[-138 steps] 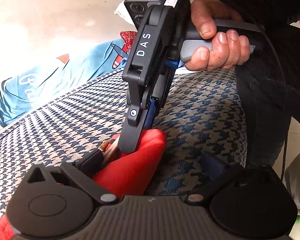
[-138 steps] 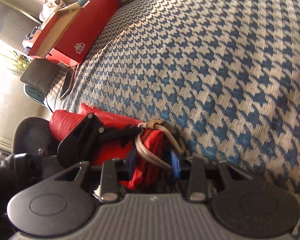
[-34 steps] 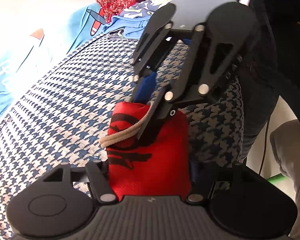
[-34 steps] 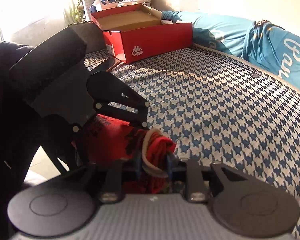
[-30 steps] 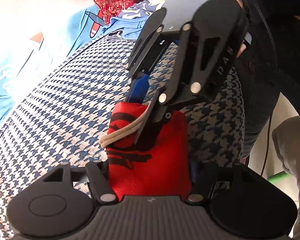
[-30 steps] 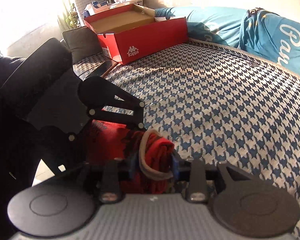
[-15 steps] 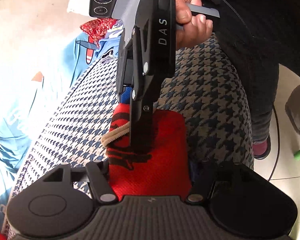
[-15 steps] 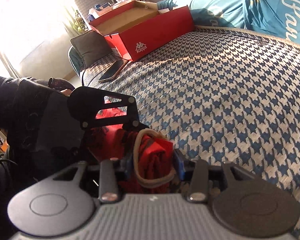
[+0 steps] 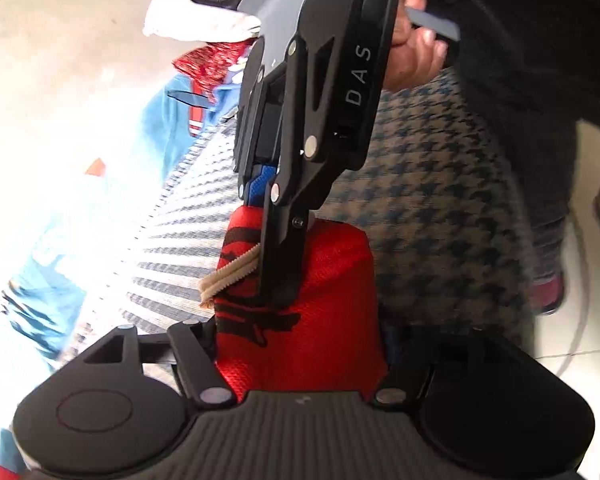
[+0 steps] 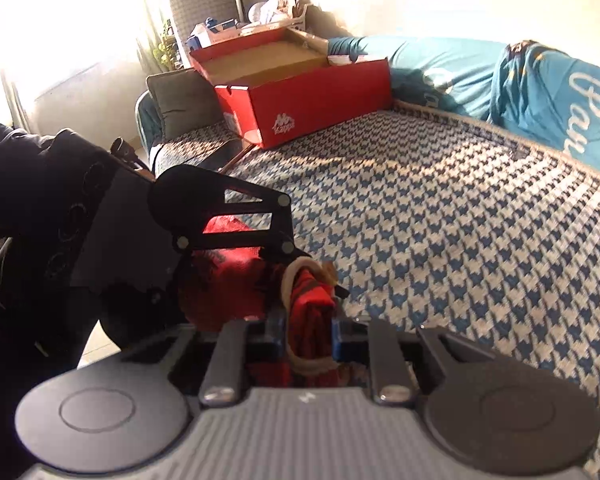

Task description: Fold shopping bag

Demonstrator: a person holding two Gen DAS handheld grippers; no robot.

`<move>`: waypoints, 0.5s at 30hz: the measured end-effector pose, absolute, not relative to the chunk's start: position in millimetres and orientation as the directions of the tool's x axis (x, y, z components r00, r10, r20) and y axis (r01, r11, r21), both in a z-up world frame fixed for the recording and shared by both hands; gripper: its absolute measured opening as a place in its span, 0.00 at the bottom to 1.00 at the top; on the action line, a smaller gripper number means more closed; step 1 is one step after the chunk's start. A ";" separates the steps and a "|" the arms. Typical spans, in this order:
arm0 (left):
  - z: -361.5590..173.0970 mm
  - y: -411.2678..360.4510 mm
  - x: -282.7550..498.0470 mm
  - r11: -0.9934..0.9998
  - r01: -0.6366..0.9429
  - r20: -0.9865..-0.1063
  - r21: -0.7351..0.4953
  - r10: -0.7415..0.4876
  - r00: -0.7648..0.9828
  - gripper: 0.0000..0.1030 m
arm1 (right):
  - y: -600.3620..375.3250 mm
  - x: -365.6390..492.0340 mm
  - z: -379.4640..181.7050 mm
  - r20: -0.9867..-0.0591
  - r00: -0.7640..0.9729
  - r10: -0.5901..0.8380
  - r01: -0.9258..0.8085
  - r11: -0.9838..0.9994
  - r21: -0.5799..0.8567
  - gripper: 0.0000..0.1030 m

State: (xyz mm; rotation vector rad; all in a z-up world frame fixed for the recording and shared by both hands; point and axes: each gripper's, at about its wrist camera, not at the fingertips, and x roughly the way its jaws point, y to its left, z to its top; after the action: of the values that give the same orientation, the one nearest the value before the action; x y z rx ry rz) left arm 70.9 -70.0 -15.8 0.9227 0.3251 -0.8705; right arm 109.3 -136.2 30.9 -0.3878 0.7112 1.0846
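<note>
The red shopping bag [image 9: 320, 320], folded into a small bundle with black print, lies on the houndstooth bed cover [image 9: 440, 200]. It fills the gap of my left gripper [image 9: 300, 328], whose jaws are opening while both sides still touch the bag. A beige handle [image 9: 228, 276] sticks out on the left. The right gripper's front finger [image 9: 278, 272] comes down onto the bag's far end. In the right wrist view my right gripper [image 10: 306, 332] is closing, its blue pads pinching the bag's folded end [image 10: 312, 304] with the handle loop [image 10: 290, 280] around it.
An open red shoe box [image 10: 300, 108] stands at the far side of the bed, with teal clothing [image 10: 540, 92] to its right and a grey cushion [image 10: 176, 96] to its left. A person's hand [image 9: 416, 48], dark leg and shoe [image 9: 548, 288] are at the bed's edge.
The right gripper has turned from a splayed front view to side-on above the bag, and its pads have drawn closer on the folded end. The left view has rolled; the bag stays put.
</note>
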 end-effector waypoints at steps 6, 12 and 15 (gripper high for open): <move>-16.6 -80.3 95.3 0.241 0.703 -0.550 0.670 -0.474 0.687 0.65 | -138.1 101.9 38.2 -0.642 0.449 0.622 -0.868 0.474 -0.148 0.17; -22.8 -71.3 92.4 0.234 0.733 -0.591 0.639 -0.461 0.662 0.64 | -137.5 87.7 26.3 -0.671 0.441 0.596 -0.883 0.421 -0.207 0.17; -20.3 -62.4 88.0 0.237 0.737 -0.598 0.633 -0.455 0.660 0.64 | -134.4 81.5 25.1 -0.673 0.432 0.600 -0.891 0.400 -0.215 0.17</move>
State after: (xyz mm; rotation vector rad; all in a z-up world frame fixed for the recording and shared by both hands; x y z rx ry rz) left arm 88.0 -62.4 -20.3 1.0457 0.3159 -0.8357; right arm 81.5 -134.4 25.1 -0.6115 0.5481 1.0051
